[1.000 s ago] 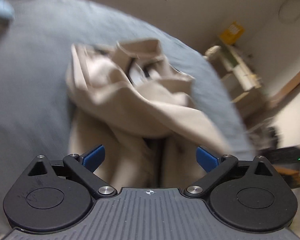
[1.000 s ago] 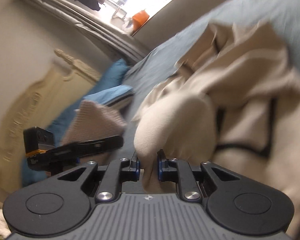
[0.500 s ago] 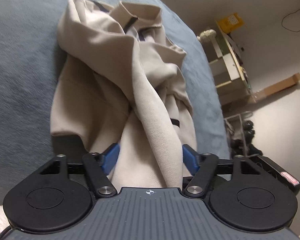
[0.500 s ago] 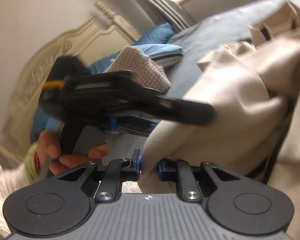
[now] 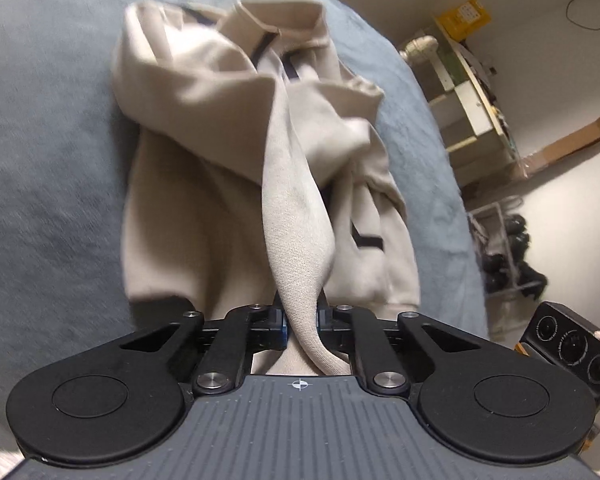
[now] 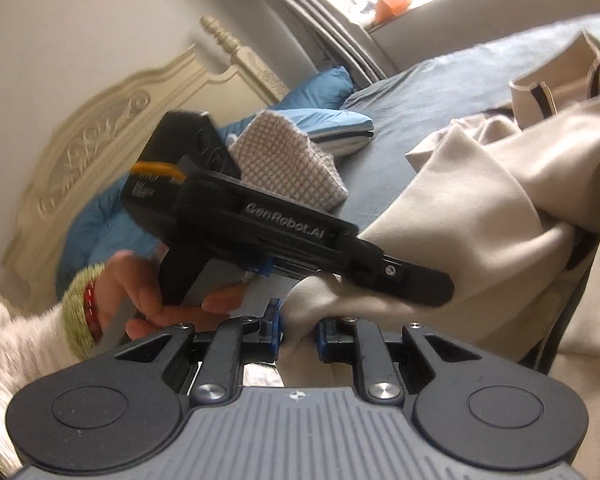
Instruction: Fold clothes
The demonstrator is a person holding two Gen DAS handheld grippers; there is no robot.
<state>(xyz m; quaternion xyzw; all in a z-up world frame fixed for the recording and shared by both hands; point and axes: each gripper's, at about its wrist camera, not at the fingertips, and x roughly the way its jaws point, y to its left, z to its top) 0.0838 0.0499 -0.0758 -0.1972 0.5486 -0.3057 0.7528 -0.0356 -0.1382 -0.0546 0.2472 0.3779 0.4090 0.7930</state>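
Left wrist view: left hand-held gripper [image 5: 302, 322] and right hand-held gripper [image 6: 298, 334] each clamped on beige garment [image 5: 204, 200] edge.

Beige garment [image 5: 228, 184] with black trim, grey-blue bedspread [image 5: 48, 152], blue pillow [image 6: 320, 92]

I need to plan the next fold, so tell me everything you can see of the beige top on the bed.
The beige top is a soft knit garment with a collar and dark trim lines, lying crumpled and partly bunched on the blue-grey bedcover. One twisted strip of it runs down into the left gripper, which is shut on it. In the right wrist view another bunched fold sits pinched in the right gripper. Most of it rests on the bed, not yet flattened.
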